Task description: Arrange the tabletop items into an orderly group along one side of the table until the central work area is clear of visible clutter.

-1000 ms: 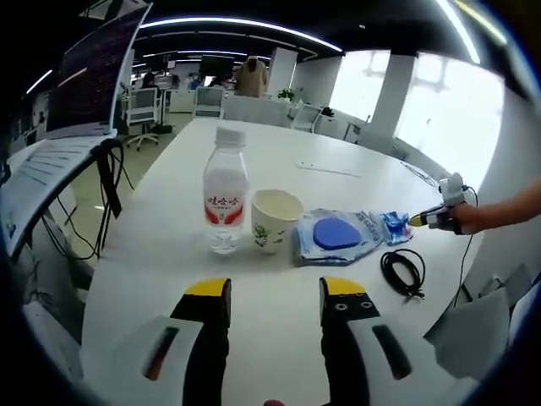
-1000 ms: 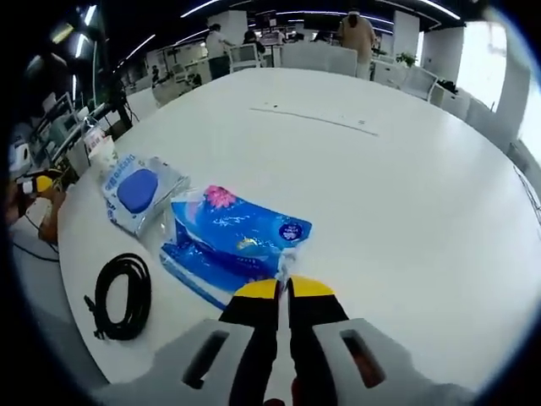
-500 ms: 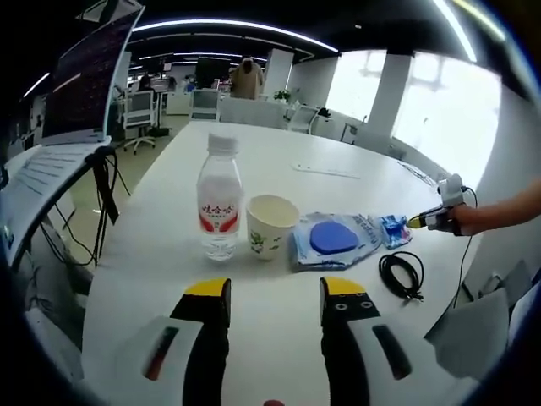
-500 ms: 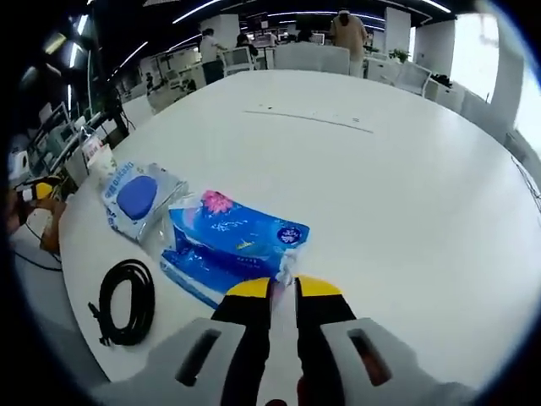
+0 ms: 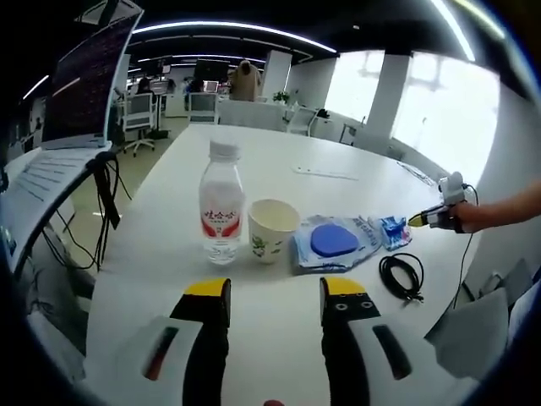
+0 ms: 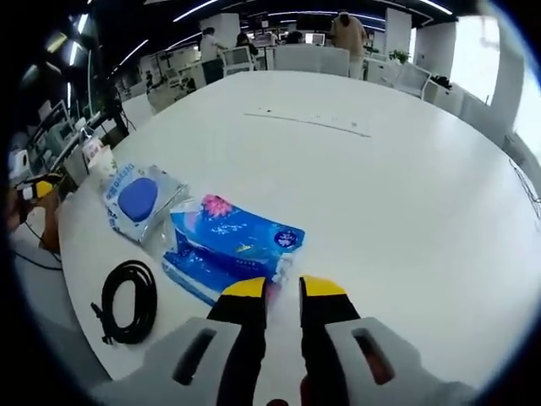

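Tabletop items line the white bench (image 5: 279,152) edge: blue tissue pack (image 6: 226,245), pouch with blue disc (image 5: 336,241), water bottle (image 5: 221,203), paper cup (image 5: 272,230), black cable coil (image 6: 125,300). Left claw (image 5: 275,289) spread; right claw (image 6: 274,286) slightly parted at the tissue pack's corner.

On the white tabletop (image 5: 279,161) there were one clear plastic water bottle with a red label (image 5: 221,205), one white paper cup (image 5: 272,230), one clear packet holding a blue pad (image 5: 332,242), one blue tissue pack (image 6: 230,247) and one coiled black cable (image 6: 128,300).
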The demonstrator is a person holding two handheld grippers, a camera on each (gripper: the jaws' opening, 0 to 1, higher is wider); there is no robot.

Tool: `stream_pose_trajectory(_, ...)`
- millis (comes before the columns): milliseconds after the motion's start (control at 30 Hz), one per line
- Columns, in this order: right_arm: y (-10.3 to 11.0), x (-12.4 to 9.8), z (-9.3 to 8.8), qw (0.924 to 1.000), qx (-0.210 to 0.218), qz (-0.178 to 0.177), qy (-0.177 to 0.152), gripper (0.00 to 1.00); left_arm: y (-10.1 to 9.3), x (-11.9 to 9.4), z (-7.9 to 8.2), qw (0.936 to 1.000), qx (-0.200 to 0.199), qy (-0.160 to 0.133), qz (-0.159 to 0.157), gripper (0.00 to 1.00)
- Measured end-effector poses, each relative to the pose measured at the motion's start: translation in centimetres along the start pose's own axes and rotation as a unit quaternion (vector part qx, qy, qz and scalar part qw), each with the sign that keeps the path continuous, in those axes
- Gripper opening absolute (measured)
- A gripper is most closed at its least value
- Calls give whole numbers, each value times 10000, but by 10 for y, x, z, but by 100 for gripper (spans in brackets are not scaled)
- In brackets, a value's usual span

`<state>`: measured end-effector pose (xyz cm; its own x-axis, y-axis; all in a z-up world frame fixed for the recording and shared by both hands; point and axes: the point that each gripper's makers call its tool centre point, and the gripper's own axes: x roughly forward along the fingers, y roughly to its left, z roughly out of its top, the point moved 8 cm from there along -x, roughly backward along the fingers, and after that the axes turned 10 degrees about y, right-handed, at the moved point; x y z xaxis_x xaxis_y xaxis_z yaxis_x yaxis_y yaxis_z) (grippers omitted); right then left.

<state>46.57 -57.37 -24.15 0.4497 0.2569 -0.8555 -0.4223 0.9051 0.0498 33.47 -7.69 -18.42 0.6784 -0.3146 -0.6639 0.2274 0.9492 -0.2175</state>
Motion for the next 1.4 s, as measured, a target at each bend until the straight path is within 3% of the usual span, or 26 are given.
stream_pose_trajectory(267,8,-17,-10,9998,-64,-88,-171,14,-2,2,4,10000,77,-19,-60,42)
stream_pose_trajectory(900,55,-73,-20,9944,-175,217,-1016,22,-14,1,0,9995,215,-51,-246,42)
stream_pose_trajectory(1400,92,-88,-55,9927,-177,548,-1058,31,-26,-1,-12,9990,266,-47,-360,42)
